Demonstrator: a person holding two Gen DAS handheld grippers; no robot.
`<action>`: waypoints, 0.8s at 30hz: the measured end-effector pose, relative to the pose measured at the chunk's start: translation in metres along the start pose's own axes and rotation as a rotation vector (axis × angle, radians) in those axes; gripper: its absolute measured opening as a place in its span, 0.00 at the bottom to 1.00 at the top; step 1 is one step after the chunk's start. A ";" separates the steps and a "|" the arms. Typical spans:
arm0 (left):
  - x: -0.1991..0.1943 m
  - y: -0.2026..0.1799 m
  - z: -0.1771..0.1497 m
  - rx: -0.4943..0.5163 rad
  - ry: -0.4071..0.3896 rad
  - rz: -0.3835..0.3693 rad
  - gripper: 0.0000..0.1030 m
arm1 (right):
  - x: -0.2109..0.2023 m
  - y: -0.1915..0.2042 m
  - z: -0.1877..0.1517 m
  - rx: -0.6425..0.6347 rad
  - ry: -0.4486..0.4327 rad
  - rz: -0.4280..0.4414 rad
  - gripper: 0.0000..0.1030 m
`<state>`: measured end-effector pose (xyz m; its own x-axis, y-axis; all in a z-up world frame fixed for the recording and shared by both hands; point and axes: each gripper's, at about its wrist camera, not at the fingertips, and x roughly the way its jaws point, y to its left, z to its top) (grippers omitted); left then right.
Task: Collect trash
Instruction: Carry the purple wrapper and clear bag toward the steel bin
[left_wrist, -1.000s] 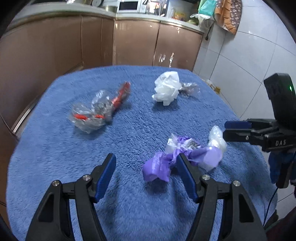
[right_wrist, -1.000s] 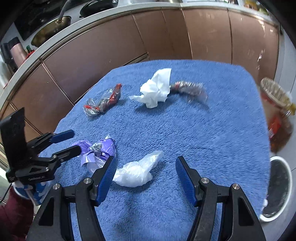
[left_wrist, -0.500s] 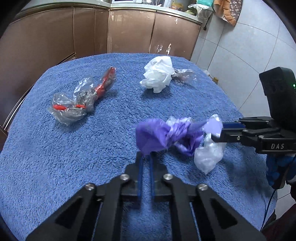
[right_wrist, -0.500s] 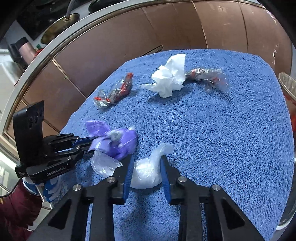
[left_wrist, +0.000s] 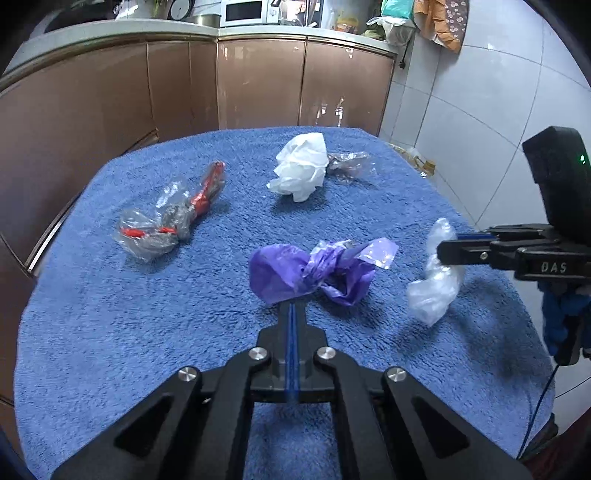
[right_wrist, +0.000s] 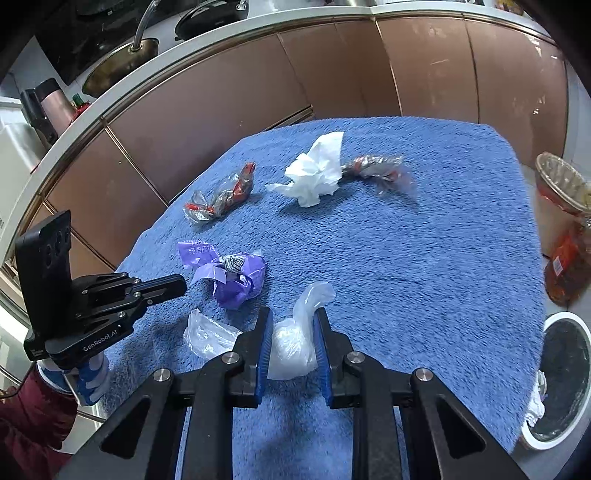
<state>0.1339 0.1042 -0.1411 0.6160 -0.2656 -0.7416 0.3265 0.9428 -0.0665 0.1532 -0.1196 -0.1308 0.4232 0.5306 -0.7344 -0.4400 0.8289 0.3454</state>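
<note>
My left gripper (left_wrist: 291, 306) is shut on a crumpled purple plastic wrapper (left_wrist: 314, 269) and holds it above the blue towel (left_wrist: 110, 332); it also shows in the right wrist view (right_wrist: 236, 277). My right gripper (right_wrist: 290, 325) is shut on a clear white plastic bag (right_wrist: 295, 339), which also shows in the left wrist view (left_wrist: 436, 280), lifted off the towel. A white tissue wad (left_wrist: 301, 171), a red and clear wrapper (left_wrist: 173, 218) and a clear wrapper (left_wrist: 347, 164) lie on the towel farther back.
A white-rimmed bin (right_wrist: 561, 373) stands on the floor right of the table. A jar (right_wrist: 565, 229) sits beside it. Brown kitchen cabinets (left_wrist: 258, 85) run behind the table. A tiled wall (left_wrist: 480, 92) is at the right.
Both grippers closed from open: the left on the purple wrapper, the right on the clear white bag. Both pieces have been lifted off the towel.
</note>
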 end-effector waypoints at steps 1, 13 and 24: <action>-0.002 -0.001 0.000 0.004 -0.003 0.009 0.00 | -0.002 0.001 -0.001 0.001 -0.003 -0.003 0.20; -0.026 -0.018 -0.005 0.075 -0.039 0.086 0.00 | -0.027 0.004 -0.013 0.030 -0.047 -0.033 0.20; -0.041 -0.024 -0.003 0.092 -0.062 0.091 0.02 | -0.046 0.005 -0.017 0.046 -0.085 -0.046 0.20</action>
<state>0.0985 0.0933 -0.1112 0.6879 -0.1947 -0.6992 0.3302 0.9418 0.0625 0.1185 -0.1432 -0.1052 0.5085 0.5029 -0.6989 -0.3822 0.8592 0.3402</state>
